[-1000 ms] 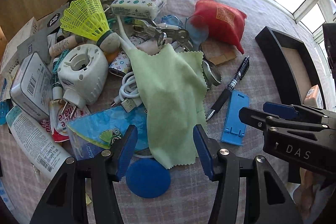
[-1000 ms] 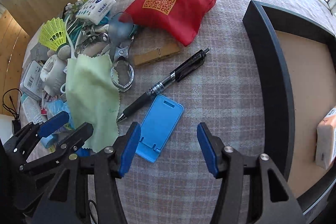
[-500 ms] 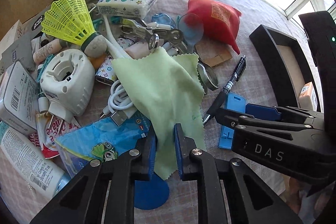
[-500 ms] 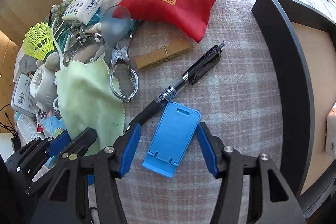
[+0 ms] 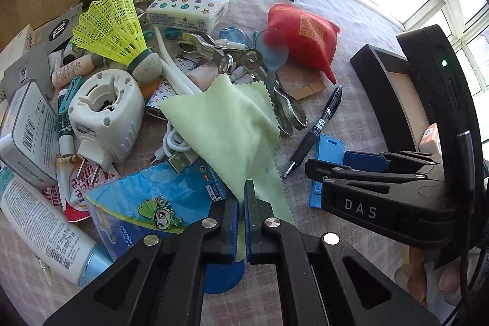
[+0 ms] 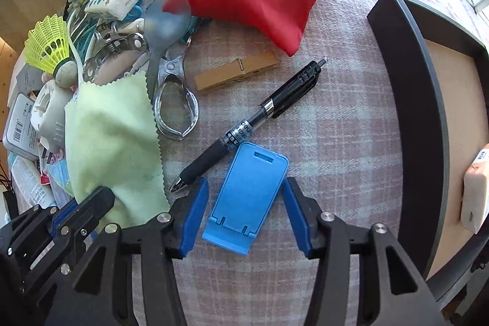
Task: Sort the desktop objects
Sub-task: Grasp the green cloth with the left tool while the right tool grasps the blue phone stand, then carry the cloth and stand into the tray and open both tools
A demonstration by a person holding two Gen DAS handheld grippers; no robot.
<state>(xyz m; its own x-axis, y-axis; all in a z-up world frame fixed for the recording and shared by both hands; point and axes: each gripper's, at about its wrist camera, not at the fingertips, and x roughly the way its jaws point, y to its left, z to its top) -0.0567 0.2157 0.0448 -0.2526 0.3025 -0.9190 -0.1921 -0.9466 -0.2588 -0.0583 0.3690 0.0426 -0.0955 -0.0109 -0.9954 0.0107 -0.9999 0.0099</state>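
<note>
Trouble could come from the green cloth (image 5: 226, 124) snagging the cable (image 5: 175, 142) beneath once lifted; the left hand-held gripper (image 5: 241, 222) pinches its near corner. The right hand-held gripper (image 6: 244, 213) is closing around the blue stand (image 6: 247, 194), flat on the surface (image 6: 336, 118), and might skid it aside.

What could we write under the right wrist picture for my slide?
The right gripper closing around a blue phone stand on the checked cloth, beside a black pen.
</note>
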